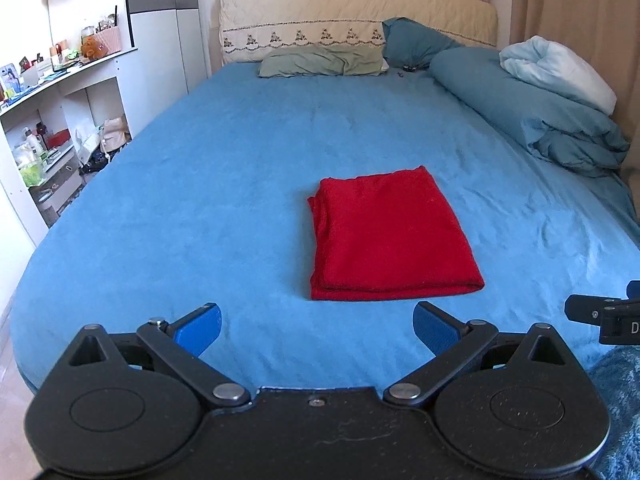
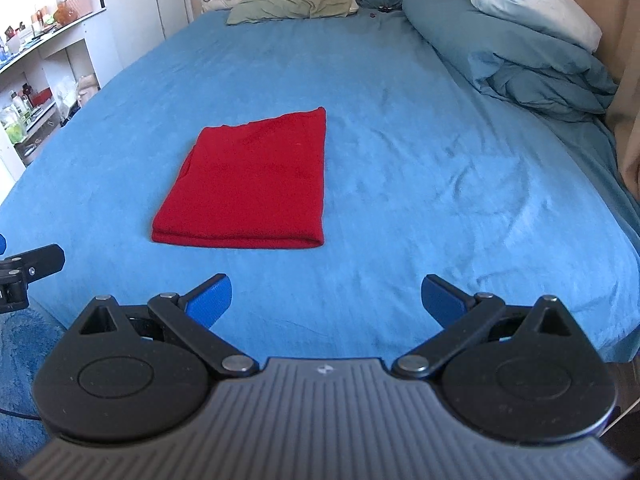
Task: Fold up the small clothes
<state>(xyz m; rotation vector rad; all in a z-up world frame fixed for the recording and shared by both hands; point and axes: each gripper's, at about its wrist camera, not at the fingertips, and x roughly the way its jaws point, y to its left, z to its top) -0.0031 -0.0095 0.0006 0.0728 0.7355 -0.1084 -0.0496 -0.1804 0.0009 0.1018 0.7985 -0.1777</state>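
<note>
A red cloth (image 1: 390,236) lies folded into a neat rectangle on the blue bed sheet (image 1: 224,184). It also shows in the right wrist view (image 2: 250,182), left of centre. My left gripper (image 1: 317,326) is open and empty, held near the bed's front edge, short of the cloth. My right gripper (image 2: 326,300) is open and empty, also back from the cloth and to its right. Each gripper's side shows at the edge of the other's view.
Pillows (image 1: 320,62) and a rolled teal duvet (image 1: 532,112) lie at the head and right side of the bed. White shelves (image 1: 60,128) with clutter stand to the left. A blue fluffy rug (image 2: 20,360) lies on the floor by the bed.
</note>
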